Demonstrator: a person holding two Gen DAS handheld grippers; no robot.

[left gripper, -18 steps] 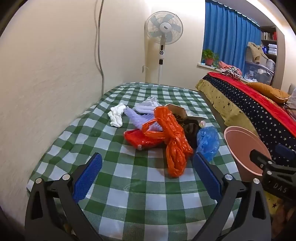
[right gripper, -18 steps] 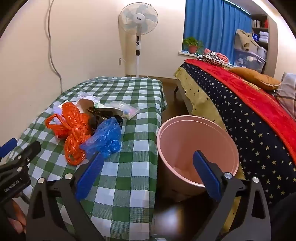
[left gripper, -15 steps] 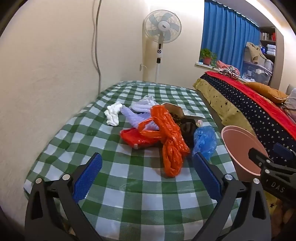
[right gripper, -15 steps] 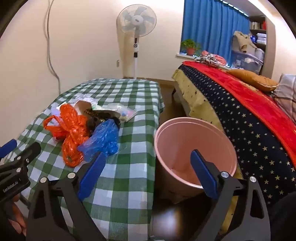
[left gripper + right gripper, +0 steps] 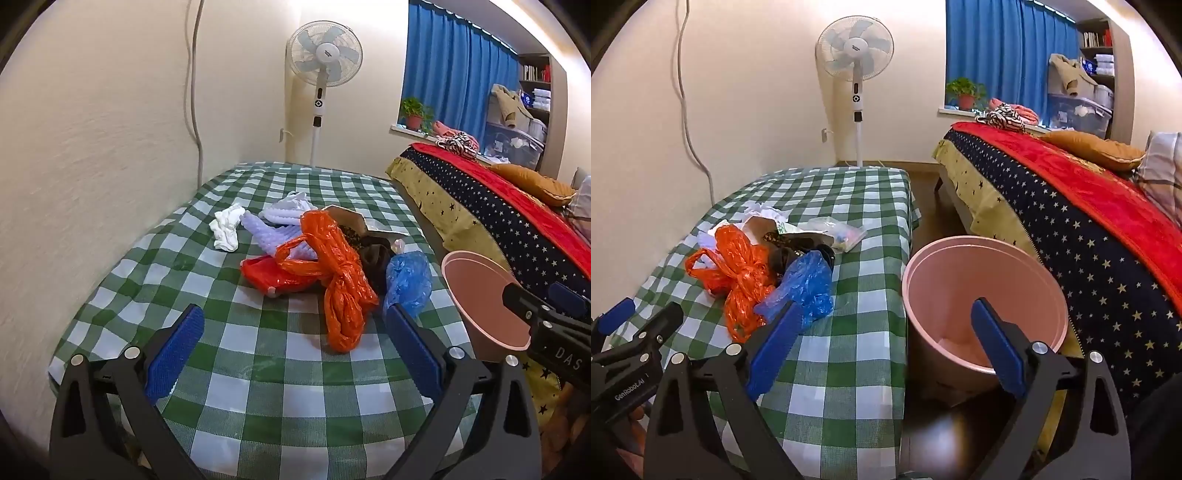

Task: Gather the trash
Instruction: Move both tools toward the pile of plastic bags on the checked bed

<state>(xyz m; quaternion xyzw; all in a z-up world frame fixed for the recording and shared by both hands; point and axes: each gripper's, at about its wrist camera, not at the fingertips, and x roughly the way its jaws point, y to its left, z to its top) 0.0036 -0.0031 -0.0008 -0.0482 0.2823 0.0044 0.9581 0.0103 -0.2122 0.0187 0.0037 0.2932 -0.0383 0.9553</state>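
A heap of trash lies on the green-checked table (image 5: pixel 258 369): an orange plastic bag (image 5: pixel 340 273) (image 5: pixel 738 273), a blue plastic bag (image 5: pixel 408 277) (image 5: pixel 805 284), a red wrapper (image 5: pixel 266 273), crumpled white tissue (image 5: pixel 227 227), pale bubble wrap (image 5: pixel 273 232), a brown paper bag (image 5: pixel 351 221) and a clear packet (image 5: pixel 838 232). A pink bin (image 5: pixel 982 306) (image 5: pixel 484 295) stands on the floor right of the table. My left gripper (image 5: pixel 291 332) hangs open over the near table, short of the heap. My right gripper (image 5: pixel 886 328) is open above the table edge and bin, empty.
A standing fan (image 5: pixel 323 62) is behind the table. A bed (image 5: pixel 1089 221) with a starred cover and red blanket runs along the right. A wall (image 5: pixel 92 147) with a cable borders the table's left side. Blue curtains (image 5: pixel 1004 51) hang at the back.
Both grippers have drawn back and risen slightly, so the trash heap and bin sit a little farther off. Both stay open and nothing was picked up.
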